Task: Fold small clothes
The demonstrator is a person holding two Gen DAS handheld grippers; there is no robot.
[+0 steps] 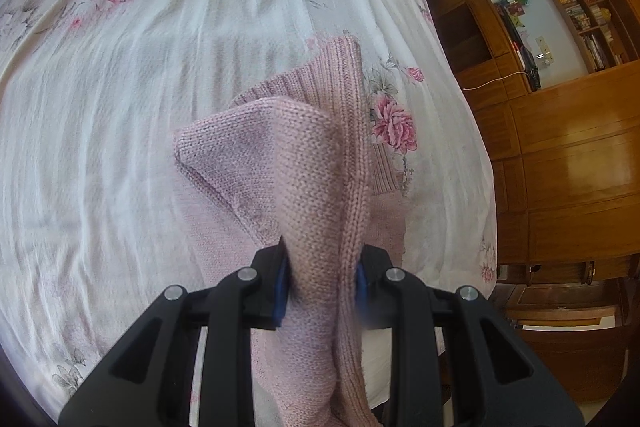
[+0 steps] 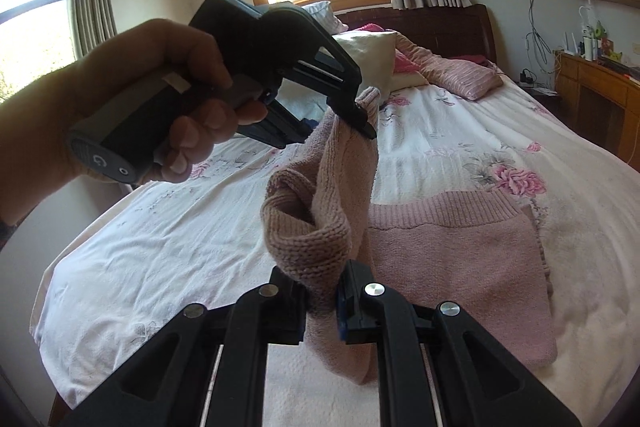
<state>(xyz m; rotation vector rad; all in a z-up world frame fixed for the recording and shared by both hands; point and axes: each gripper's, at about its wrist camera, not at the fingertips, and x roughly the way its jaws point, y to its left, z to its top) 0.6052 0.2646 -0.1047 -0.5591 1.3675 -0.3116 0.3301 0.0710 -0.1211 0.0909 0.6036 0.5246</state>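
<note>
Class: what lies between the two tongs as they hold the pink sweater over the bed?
A lifted span of the pink sweater runs from the left tongs to the right tongs, seen in the right wrist view.

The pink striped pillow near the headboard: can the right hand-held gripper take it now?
Probably not: the right hand-held gripper is shut on the pink sweater, and the pink striped pillow lies far up the bed.

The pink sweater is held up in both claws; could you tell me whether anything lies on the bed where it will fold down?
Nothing visible: the pink sweater has only bare floral sheet beside it.
</note>
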